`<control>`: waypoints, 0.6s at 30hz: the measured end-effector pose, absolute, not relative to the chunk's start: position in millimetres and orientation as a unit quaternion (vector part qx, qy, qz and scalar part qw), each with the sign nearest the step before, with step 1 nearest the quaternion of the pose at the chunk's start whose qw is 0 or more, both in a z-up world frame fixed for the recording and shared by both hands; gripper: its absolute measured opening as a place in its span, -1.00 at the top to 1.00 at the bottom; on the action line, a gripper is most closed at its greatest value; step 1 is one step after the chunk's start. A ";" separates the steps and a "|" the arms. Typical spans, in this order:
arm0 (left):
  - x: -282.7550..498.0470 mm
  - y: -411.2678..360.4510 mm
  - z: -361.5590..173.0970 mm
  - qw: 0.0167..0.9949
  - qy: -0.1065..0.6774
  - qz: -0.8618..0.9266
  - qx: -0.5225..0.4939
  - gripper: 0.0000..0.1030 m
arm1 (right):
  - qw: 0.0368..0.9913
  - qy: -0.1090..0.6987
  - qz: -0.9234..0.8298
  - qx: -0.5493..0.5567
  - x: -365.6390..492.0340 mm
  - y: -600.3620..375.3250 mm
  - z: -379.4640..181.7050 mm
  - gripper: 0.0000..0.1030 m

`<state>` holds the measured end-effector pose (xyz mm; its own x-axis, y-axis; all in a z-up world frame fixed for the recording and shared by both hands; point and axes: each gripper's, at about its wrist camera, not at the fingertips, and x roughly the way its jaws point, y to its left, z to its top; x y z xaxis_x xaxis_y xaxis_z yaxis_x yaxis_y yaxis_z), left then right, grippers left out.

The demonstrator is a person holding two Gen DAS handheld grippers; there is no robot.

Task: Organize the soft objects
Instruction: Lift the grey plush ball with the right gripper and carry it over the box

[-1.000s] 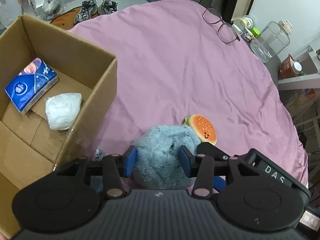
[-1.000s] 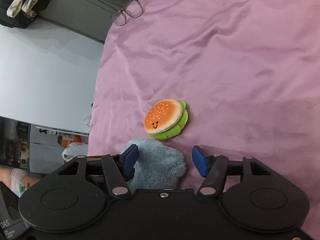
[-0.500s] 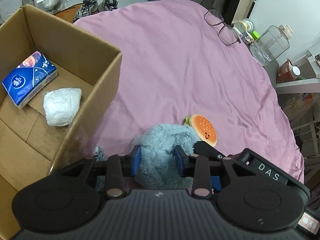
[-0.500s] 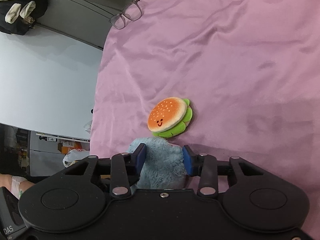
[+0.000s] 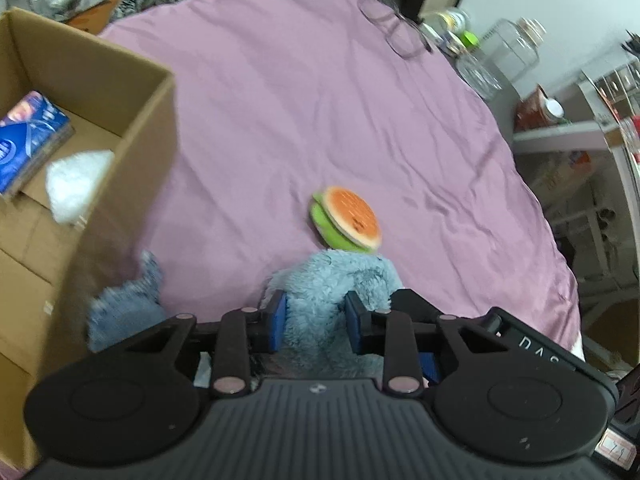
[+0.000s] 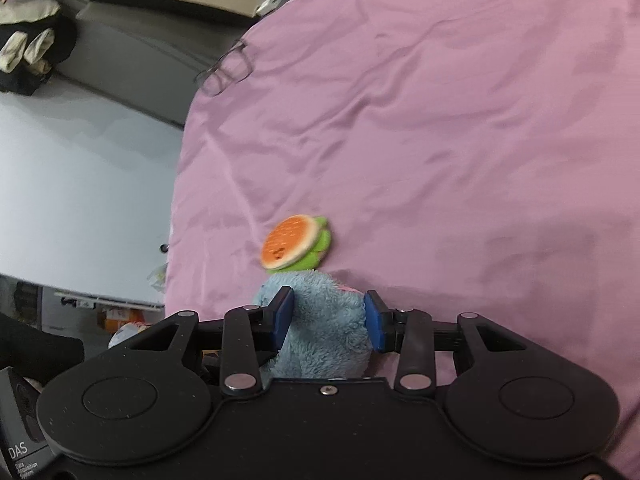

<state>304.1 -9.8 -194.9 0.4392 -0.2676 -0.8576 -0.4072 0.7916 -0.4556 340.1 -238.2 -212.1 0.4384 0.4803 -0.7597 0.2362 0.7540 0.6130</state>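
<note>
One pink bedspread [image 5: 320, 120] carried one cardboard box [image 5: 132, 152], one blue plush toy [image 5: 320, 320] and one burger plush [image 5: 348, 220]. My tools hid the toy's lower body. My left gripper [image 5: 316, 320] and right gripper [image 6: 328, 316], just narrowed, both clamped its fur.

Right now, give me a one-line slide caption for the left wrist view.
Left gripper shut on blue plush beside burger toy on pink sheet; box at left.
</note>
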 end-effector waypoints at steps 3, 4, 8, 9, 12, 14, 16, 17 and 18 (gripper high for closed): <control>305.3 -19.4 -197.2 0.784 0.534 0.029 -0.317 0.43 | 0.780 0.524 0.060 0.338 334.7 -248.4 -211.4 0.26; 306.6 -22.7 -199.0 0.783 0.537 0.025 -0.312 0.43 | 0.781 0.526 0.056 0.333 334.4 -249.3 -212.6 0.26; 312.4 -31.8 -204.8 0.786 0.548 0.025 -0.286 0.41 | 0.783 0.531 0.049 0.321 337.2 -246.8 -218.6 0.21; 314.3 -32.8 -205.5 0.787 0.549 0.025 -0.281 0.41 | 0.786 0.531 0.048 0.315 337.9 -245.4 -217.7 0.19; 319.7 -33.5 -207.7 0.787 0.552 0.024 -0.274 0.39 | 0.794 0.528 0.043 0.299 341.2 -240.4 -217.6 0.15; 322.7 -33.1 -209.9 0.785 0.555 0.025 -0.273 0.39 | 0.793 0.529 0.038 0.299 344.2 -238.3 -219.9 0.15; 324.6 -32.4 -212.6 0.783 0.556 0.026 -0.277 0.38 | 0.793 0.530 0.035 0.300 346.8 -237.2 -221.2 0.15; 325.3 -31.9 -214.1 0.782 0.556 0.026 -0.280 0.38 | 0.793 0.529 0.032 0.300 348.0 -236.7 -221.9 0.15; 326.4 -31.8 -215.9 0.781 0.556 0.026 -0.283 0.38 | 0.793 0.529 0.029 0.301 348.9 -236.5 -222.6 0.16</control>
<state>326.4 -31.8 -215.9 0.3808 -0.2738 -0.8832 -0.3544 0.8390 -0.4129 348.9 -236.5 -222.6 0.4390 0.3640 -0.8215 0.2719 0.8176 0.5075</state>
